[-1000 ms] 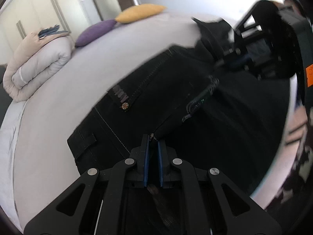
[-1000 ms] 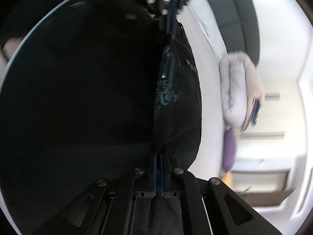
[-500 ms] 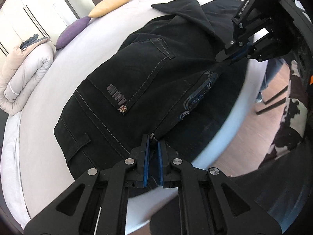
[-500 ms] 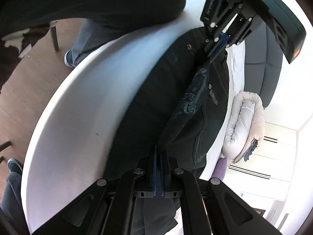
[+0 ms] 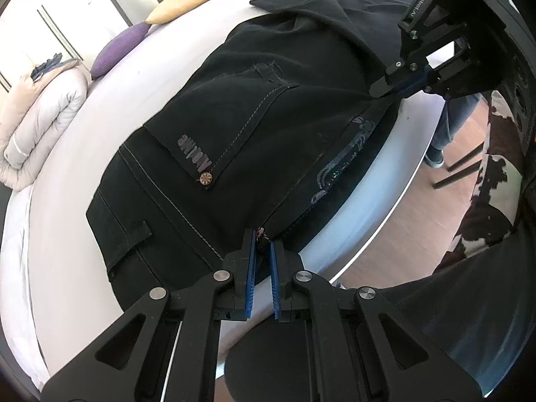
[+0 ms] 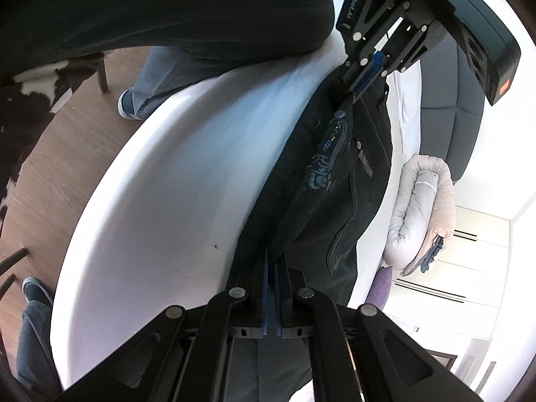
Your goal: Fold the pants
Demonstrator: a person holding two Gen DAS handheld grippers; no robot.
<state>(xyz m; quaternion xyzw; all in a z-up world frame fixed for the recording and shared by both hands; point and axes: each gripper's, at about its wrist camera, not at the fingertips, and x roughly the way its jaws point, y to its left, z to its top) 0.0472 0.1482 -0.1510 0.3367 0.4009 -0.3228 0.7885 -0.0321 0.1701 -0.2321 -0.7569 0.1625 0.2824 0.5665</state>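
Black pants (image 5: 254, 127) lie across the white bed (image 5: 83, 181), back pocket up, with grey lettering and a metal rivet showing. My left gripper (image 5: 263, 239) is shut on the pants' near edge by the waist; fabric sits pinched between its blue pads. My right gripper (image 5: 390, 91) at upper right grips the same edge farther along. In the right wrist view the right gripper (image 6: 271, 259) is shut on the dark fabric (image 6: 335, 181), and the left gripper (image 6: 358, 88) holds the far end. The edge runs taut between them near the bed's rim.
A rolled duvet (image 5: 37, 117), a purple pillow (image 5: 117, 47) and a yellow pillow (image 5: 184, 1) lie at the bed's far side. Beyond the rim (image 5: 395, 181) are wooden floor, chair legs, a cowhide rug (image 5: 499, 181) and a person's jeans leg (image 5: 447, 124).
Both grippers have carried the pants toward the bed's near rim and down. The fabric, lifted and blurred a second ago, now lies spread on the bed. Both grips are unchanged.
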